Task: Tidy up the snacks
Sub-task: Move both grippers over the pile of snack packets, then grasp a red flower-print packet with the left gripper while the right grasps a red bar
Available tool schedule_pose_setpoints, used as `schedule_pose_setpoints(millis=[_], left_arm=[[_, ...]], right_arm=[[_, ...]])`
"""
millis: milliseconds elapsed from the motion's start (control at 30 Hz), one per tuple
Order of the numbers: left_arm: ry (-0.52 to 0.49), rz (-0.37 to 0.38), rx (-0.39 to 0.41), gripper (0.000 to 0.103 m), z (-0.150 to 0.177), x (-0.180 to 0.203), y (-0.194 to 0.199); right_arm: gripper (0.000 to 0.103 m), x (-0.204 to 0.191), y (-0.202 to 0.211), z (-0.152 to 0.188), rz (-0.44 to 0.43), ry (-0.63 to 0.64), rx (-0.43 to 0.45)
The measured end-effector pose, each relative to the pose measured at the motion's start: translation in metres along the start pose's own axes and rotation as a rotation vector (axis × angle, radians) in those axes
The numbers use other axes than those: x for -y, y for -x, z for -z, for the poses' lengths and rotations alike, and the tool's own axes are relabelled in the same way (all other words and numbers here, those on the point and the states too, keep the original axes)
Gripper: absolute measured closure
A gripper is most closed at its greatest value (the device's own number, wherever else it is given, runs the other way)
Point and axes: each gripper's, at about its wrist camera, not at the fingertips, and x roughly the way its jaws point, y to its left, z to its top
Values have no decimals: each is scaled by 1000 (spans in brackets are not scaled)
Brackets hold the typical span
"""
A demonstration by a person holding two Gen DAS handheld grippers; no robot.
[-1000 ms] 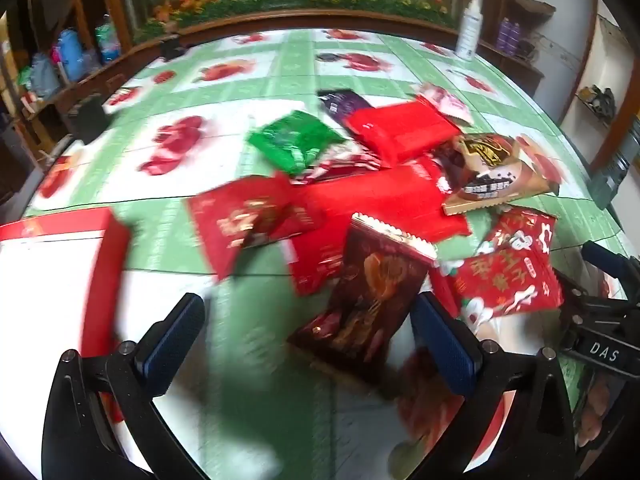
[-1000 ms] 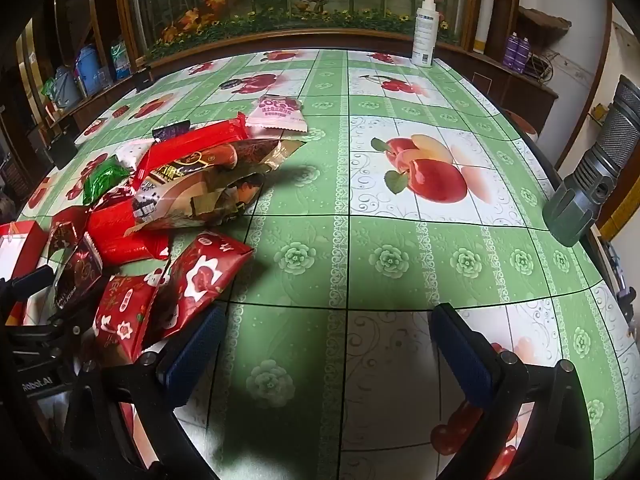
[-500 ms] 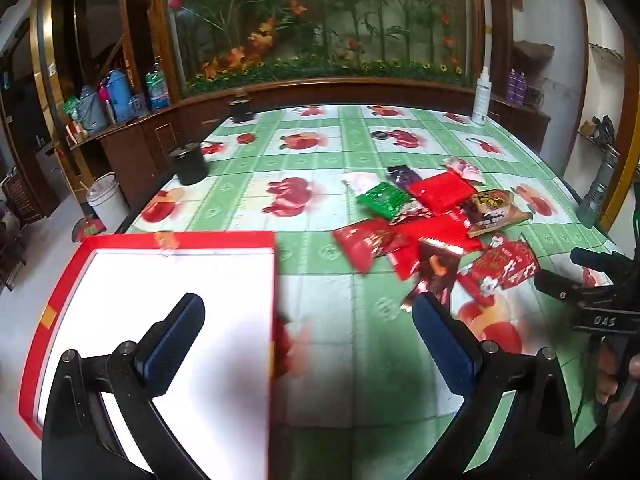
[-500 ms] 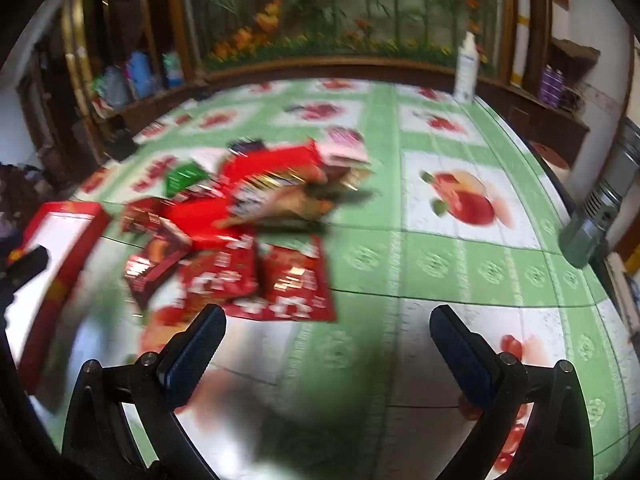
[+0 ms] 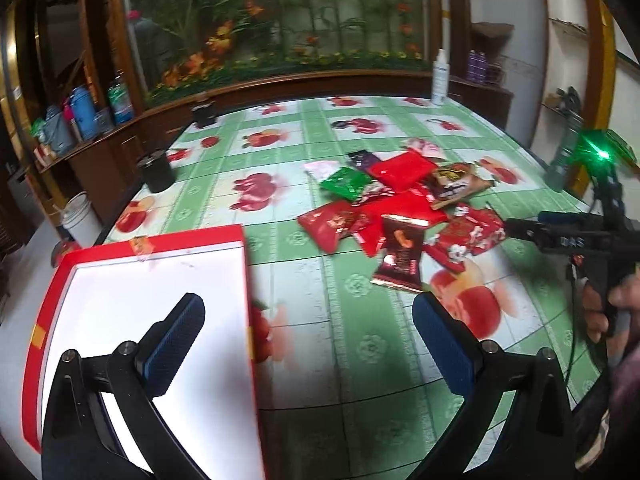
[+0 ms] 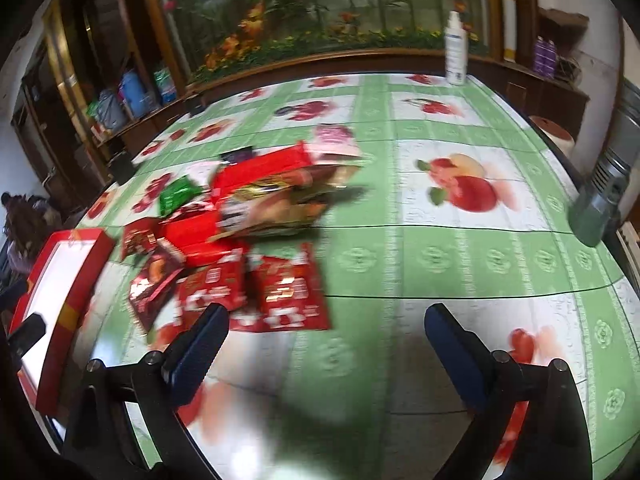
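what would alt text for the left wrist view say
The open left gripper hangs above a green fruit-print tablecloth, holding nothing. A shallow red-rimmed white box lies empty below left; a heap of mostly red foil snack packets lies beyond.

I see the snack packets (image 5: 394,204) lying in a loose overlapping heap mid-table, mostly red ones with a green packet (image 5: 347,182), a dark maroon packet (image 5: 401,254) nearest me and a pink one (image 6: 335,138) at the far edge, while the red-rimmed white box (image 5: 140,320) sits open and empty to their left.
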Motion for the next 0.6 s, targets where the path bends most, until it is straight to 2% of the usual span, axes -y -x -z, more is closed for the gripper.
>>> schedule_pose_setpoints(millis=[133,300,333,400,467,533,600], left_arm=[[-50,21,-14,0,-4,17,-4],[-95,34,-15,0,-4,29,-5],[-101,34,-17,0,-3,31,-6],[-111,41,-22,0,-4,34,-7],[-126,52,-24,0,-5,36,-8],[-143,71,-24,0,-8,42,-9],[-167,110,-23,0,-13,52,-11]], right_arm=[[10,-1,-18,-5,12,42,-52],[13,-23,-32,-17,-36,135,-78],[17,-28,-36,-18,-37,153,-85],[20,-41,-43,-17,1,214,-84],[29,-49,-43,-14,3,258,-62],[50,-50,-40,-14,-18,274,-50],[62,-47,-38,-14,-19,277,-39]])
